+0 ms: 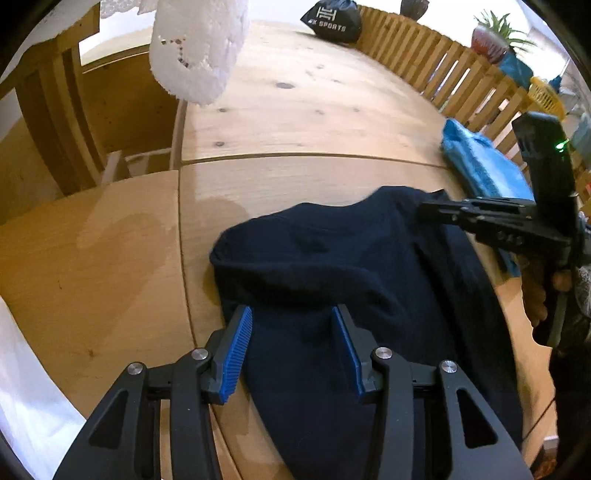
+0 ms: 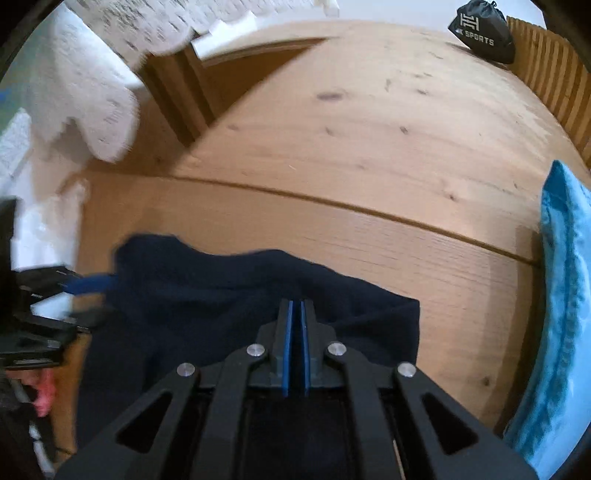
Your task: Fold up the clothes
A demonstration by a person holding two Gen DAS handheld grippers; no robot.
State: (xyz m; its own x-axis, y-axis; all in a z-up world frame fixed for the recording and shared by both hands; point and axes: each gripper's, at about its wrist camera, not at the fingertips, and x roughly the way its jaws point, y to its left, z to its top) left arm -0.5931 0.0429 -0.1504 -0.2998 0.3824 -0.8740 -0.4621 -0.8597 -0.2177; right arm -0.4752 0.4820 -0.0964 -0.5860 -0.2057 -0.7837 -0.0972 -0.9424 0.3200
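A navy garment lies rumpled on the wooden table. My left gripper hovers open over its near left part, with the blue pads spread apart and only cloth below them. My right gripper, held by a hand, meets the garment's far right edge. In the right wrist view that right gripper has its pads pressed together on a fold of the navy garment, and wrinkles run toward the tips. The left gripper shows at the garment's left edge, blurred.
A folded light-blue cloth lies at the table's right side by a wooden slat fence. A black sports bag sits at the far end. White lace fabric hangs over the left edge.
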